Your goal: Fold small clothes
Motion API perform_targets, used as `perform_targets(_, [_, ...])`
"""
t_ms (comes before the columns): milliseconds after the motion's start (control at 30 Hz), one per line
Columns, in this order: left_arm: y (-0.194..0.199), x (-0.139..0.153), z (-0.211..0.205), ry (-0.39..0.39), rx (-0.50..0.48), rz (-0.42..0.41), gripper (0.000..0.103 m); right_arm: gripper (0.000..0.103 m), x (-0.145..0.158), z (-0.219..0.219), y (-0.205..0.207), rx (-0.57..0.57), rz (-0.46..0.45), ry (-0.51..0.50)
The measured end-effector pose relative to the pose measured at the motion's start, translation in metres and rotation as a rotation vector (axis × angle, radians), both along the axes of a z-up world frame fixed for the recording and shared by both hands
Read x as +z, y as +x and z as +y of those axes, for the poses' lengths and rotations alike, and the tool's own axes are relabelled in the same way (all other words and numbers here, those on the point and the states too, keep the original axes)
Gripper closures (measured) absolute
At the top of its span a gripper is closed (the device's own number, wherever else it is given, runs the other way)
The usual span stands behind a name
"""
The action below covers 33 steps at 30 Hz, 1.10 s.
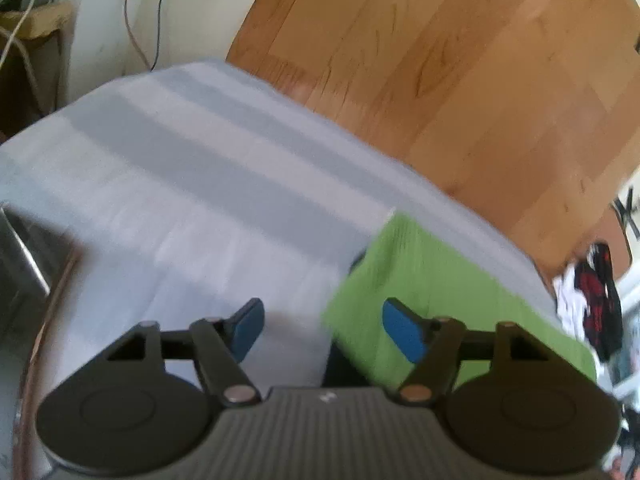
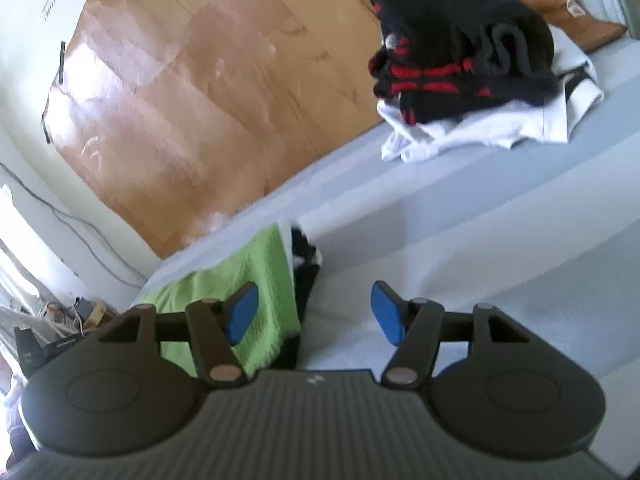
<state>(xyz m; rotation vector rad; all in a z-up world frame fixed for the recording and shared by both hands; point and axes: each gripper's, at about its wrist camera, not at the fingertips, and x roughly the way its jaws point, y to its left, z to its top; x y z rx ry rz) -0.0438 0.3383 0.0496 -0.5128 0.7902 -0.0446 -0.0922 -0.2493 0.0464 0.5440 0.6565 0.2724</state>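
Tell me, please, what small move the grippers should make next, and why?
Probably lower the left gripper onto the near edge of the green cloth and close. Both grippers hang open and empty, the right gripper beside it, and the cloth lies flat on the bed.

This place looks like a room in a home, most likely a bedroom. A wide soft surface covered with a pale grey-white striped sheet (image 1: 192, 168) fills the near part of both views, like a bed. Beside it lies a light brown wooden plank floor (image 1: 460, 60). On the sheet rests a pile of black, red and white folded clothes (image 2: 468, 64). Thin cables (image 1: 132, 12) hang along the cream wall (image 1: 104, 32).
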Motion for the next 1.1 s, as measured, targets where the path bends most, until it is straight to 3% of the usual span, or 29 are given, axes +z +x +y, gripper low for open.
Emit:
perform_targets(133, [-0.04,0.001,-0.01,0.027,-0.046,0.005,0.034,0.038,-0.002,0.009,0.0,0.036,0.031,-0.01])
perform_targets(367, [-0.105,0.003,-0.039,0.098,-0.152,0.016,0.036,0.038,-0.004,0.033,-0.035,0.283,0.062,-0.026])
perform_targets(467, [-0.131,0.002,-0.045,0.07,-0.155,0.018,0.042,0.039,-0.008,0.043,-0.06,0.371,0.073,0.02])
perform_targets(533, [-0.145,0.002,-0.042,0.066,-0.148,0.022,0.053,0.039,-0.007,0.048,-0.075,0.417,0.072,0.006])
perform_targets(767, [-0.173,-0.004,-0.038,-0.003,-0.11,0.013,0.059,0.045,-0.008,0.03,-0.104,0.449,0.166,0.065])
perform_targets(833, [-0.177,-0.006,-0.039,-0.011,-0.092,0.016,0.077,0.045,-0.009,0.026,-0.113,0.452,0.192,0.086])
perform_targets(933, [-0.181,-0.01,-0.031,-0.055,-0.057,0.029,0.094,0.045,-0.014,0.023,-0.12,0.454,0.218,0.158])
perform_targets(1033, [-0.181,-0.016,-0.019,-0.154,-0.024,0.033,0.095,0.046,-0.017,0.035,-0.121,0.475,0.218,0.19])
perform_targets(1100, [-0.182,-0.016,-0.015,-0.191,-0.013,0.027,0.095,0.054,-0.017,0.048,-0.12,0.503,0.215,0.168])
